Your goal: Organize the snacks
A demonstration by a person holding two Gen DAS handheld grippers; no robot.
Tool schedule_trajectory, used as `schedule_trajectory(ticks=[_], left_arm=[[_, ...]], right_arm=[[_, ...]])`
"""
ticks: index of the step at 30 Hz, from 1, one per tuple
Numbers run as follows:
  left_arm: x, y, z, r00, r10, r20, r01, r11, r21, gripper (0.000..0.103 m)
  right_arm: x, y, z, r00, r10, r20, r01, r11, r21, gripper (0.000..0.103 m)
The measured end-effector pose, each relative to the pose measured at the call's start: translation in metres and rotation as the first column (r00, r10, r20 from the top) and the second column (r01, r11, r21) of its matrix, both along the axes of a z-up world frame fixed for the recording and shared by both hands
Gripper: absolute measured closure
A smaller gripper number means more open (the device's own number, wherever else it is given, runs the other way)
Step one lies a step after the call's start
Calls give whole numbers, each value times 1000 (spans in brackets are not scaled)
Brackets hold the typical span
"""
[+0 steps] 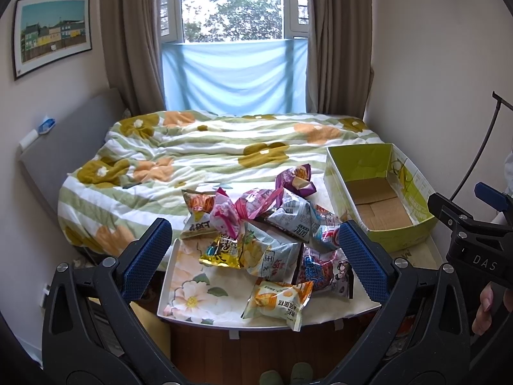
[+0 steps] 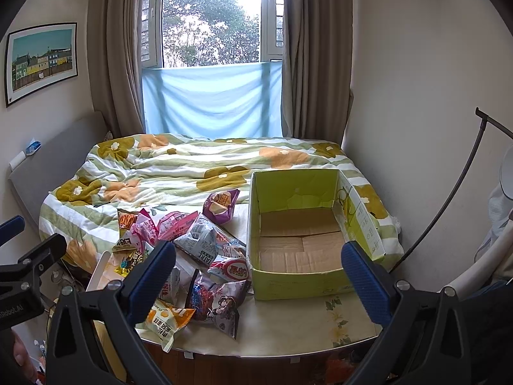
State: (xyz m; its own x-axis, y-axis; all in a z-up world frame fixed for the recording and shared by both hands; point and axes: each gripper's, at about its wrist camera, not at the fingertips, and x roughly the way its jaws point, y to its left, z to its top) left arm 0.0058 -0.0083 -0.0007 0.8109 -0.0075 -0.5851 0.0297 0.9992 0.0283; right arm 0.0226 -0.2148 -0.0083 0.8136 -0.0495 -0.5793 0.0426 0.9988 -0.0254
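A pile of several snack packets (image 1: 266, 227) lies on a white floral table (image 1: 189, 292) at the foot of the bed; it also shows in the right wrist view (image 2: 205, 256). An orange cake packet (image 1: 277, 300) lies nearest the front edge. An empty green cardboard box (image 1: 378, 199) stands to the right of the pile, and fills the right wrist view's middle (image 2: 301, 240). My left gripper (image 1: 256, 256) is open and empty, hovering in front of the pile. My right gripper (image 2: 259, 276) is open and empty, in front of the box.
A bed with a floral quilt (image 1: 208, 150) lies behind the table, under a curtained window. A grey headboard (image 1: 64, 154) is at left. A thin black lamp arm (image 2: 455, 192) curves along the right wall. Wooden floor (image 1: 256, 353) shows below the table edge.
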Motion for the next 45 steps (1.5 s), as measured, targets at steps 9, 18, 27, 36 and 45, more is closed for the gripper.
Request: schedule_trajectory(ticks=[9,18,27,36,45], left_arm=[[-3,0,1,1000,-6,5,6,1000,-2,1],[-3,1,1,1000,-13,-7,13,1000,-6,1],[11,1,-30,989,-70,-133,69,998,-8,1],[30,-11,-132,923,-173,-345,159,985,-67,1],[62,-35,-216,863,-195,-466,207,978,-25,1]], right_arm=[[0,-1,0,1000,1,-1,-1,1000,1,0],[0,2,-3,1000,-1,-6,1,1000,2,0],[5,5,-16,998,-5,-68,7,1000,17,0],[23,-6,-81,974,51,-219,-23,991,128,0],[52,-32,-163,932,138,-335,-5,930,368,0]])
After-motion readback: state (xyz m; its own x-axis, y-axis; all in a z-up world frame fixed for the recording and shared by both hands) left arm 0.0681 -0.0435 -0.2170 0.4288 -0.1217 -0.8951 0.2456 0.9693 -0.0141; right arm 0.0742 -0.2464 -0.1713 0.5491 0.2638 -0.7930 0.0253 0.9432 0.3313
